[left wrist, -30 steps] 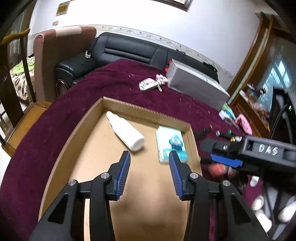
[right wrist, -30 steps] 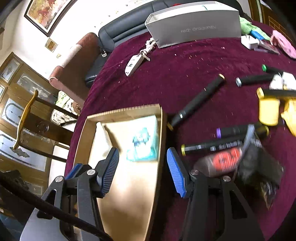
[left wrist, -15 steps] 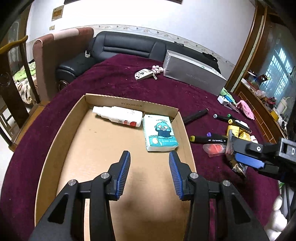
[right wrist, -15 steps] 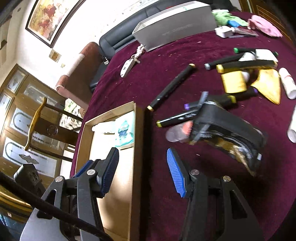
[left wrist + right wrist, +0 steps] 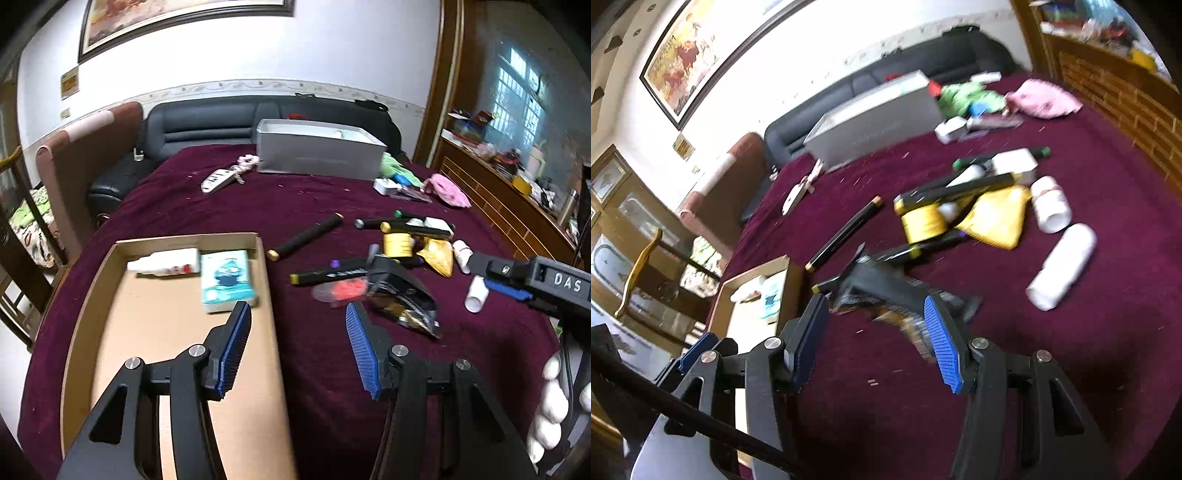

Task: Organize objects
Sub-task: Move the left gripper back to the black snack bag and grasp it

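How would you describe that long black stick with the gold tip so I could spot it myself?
Start at the shallow cardboard tray on the maroon tablecloth. Just past the tray's far right corner, the black stick lies slantwise, alone on bare cloth. Unlike the markers heaped in the clutter beside it, it has gold caps at both ends and touches nothing else.

Soft daylight enters through the paned window (image 5: 517, 85) at upper right, fisheye bending curves the edges into dark corners, and motion blur smears the crumpled black-and-gold foil packet (image 5: 886, 291) at centre frame.
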`<state>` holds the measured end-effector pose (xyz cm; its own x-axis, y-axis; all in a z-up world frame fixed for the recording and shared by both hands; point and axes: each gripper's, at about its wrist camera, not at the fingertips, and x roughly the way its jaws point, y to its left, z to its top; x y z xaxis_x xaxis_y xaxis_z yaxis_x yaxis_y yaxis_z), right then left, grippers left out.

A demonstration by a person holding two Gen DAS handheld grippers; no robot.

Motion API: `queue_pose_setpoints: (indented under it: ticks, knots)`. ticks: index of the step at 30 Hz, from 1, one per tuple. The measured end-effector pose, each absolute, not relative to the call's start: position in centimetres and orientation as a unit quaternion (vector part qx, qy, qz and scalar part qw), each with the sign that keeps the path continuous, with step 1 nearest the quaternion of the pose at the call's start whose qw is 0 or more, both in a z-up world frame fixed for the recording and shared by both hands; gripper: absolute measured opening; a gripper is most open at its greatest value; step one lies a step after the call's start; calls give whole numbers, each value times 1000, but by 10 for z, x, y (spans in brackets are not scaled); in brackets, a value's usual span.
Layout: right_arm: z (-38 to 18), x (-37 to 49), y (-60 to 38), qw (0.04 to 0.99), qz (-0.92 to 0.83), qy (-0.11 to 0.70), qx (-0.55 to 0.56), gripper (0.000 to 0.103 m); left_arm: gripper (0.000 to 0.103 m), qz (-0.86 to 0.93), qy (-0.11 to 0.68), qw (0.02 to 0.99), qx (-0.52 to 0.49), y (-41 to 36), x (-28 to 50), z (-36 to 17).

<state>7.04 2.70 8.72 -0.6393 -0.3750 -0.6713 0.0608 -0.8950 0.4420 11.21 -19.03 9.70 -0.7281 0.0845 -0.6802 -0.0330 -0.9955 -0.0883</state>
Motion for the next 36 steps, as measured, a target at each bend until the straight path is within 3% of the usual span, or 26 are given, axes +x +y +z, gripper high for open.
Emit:
queue_pose_setpoints:
  ticks: [3,19,36]
  knots:
    - [89,77,52,102,-894,-197,388,62,48,923,-35,37,-381,-177,108,92]
    - [35,62,145,28,-891,-246,380,61,47,905,2,22,-424,-122,80,68]
    - [15,59,170,39,-880,-284,379,61,47,895,38,22,-443,-86,53,56]
